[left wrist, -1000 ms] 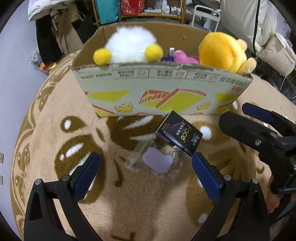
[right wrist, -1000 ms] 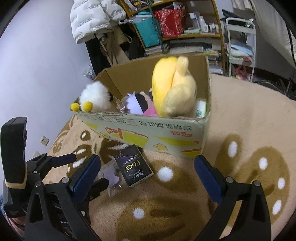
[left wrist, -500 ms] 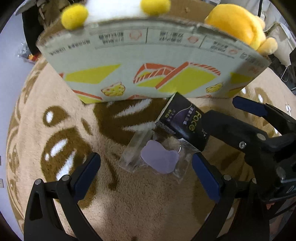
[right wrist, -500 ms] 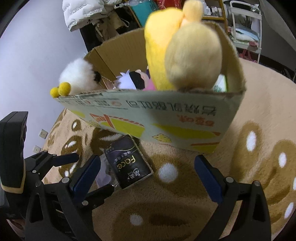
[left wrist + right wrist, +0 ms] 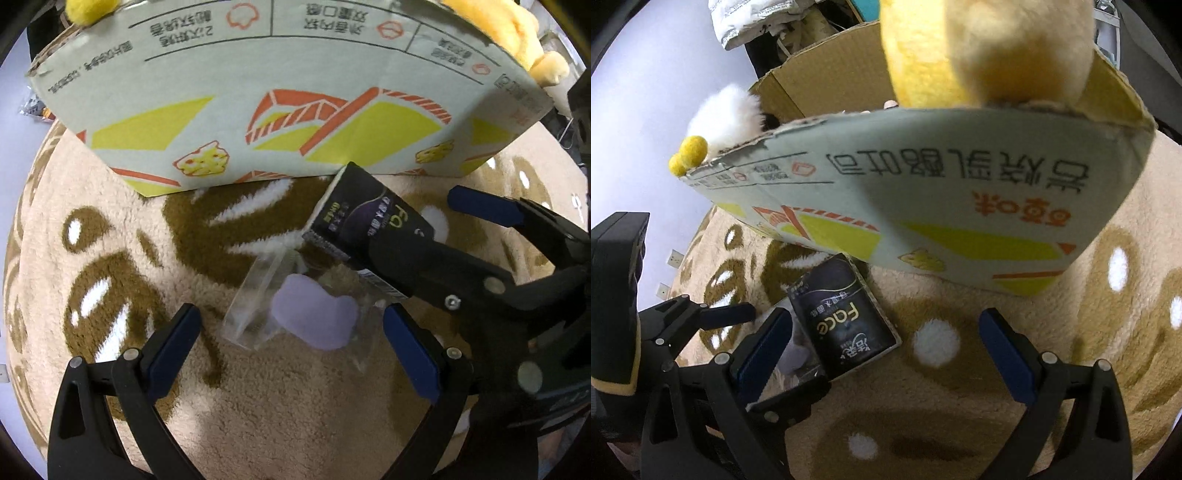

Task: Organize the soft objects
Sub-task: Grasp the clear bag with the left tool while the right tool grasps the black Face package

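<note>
Soft toys mostly boxed already: yellow plush (image 5: 990, 48) and white fluffy toy with yellow pom-poms (image 5: 727, 114) sit inside the printed cardboard box (image 5: 288, 92), both rising above its rim. Box stands on the beige-and-brown patterned rug (image 5: 280, 413).

Left outside, on the rug just in front of the box wall:
- clear plastic bag (image 5: 258, 295) holding a small lilac soft piece (image 5: 314, 317)
- black "Face" pack (image 5: 846, 321), one corner lying over the bag's edge

Left claw (image 5: 291, 347): wide, holding nothing, blue pads to either side of the bagged lilac piece, just above or at rug level; contact not discernible.
Right claw (image 5: 886, 350): wide, holding nothing, low over the rug, black pack lying next to its left pad.

Judgement: task late-stage. Two loose items remaining; bagged piece looks to be the next pick for the left claw. Thin slippery film, so likely to slide or crumple when pinched. Whether the black pack counts as a soft object: cannot tell.
</note>
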`<state>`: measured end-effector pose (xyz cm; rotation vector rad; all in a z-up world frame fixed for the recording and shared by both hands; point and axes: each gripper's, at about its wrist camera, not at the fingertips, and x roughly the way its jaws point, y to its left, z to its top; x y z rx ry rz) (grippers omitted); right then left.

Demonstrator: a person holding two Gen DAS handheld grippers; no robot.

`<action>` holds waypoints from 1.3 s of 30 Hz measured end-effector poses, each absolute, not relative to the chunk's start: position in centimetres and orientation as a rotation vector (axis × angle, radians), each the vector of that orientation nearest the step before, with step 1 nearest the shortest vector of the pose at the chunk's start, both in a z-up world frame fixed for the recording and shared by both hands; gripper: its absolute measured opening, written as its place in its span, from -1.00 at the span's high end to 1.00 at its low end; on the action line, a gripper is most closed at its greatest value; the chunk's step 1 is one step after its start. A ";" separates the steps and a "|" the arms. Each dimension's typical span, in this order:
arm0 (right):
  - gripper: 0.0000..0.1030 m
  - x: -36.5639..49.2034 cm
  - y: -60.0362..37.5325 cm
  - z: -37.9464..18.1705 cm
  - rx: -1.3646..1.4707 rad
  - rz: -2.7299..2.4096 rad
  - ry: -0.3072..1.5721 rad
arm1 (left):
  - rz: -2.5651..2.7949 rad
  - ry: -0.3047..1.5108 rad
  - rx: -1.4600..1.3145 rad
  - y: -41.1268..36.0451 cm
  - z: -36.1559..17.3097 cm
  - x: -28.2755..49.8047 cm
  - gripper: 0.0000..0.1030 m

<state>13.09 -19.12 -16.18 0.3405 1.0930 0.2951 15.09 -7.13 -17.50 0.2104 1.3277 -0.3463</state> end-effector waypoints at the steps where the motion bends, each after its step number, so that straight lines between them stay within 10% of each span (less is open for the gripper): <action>1: -1.00 13.1 -19.1 -16.2 0.345 0.300 1.093 | -0.354 1.328 0.202 -7.1 -17.1 14.9 -0.91; 9: -0.95 12.6 -17.8 -16.5 0.326 0.299 1.097 | -0.332 1.327 0.231 -7.4 -17.1 14.2 -0.91; 25: -0.15 11.8 -14.3 -16.2 0.241 0.377 1.075 | -0.321 1.306 0.281 -7.9 -17.8 13.3 -0.91; 39: -0.12 11.9 -14.8 -16.8 0.241 0.320 1.120 | -0.343 1.268 0.253 -7.1 -17.2 13.4 -0.76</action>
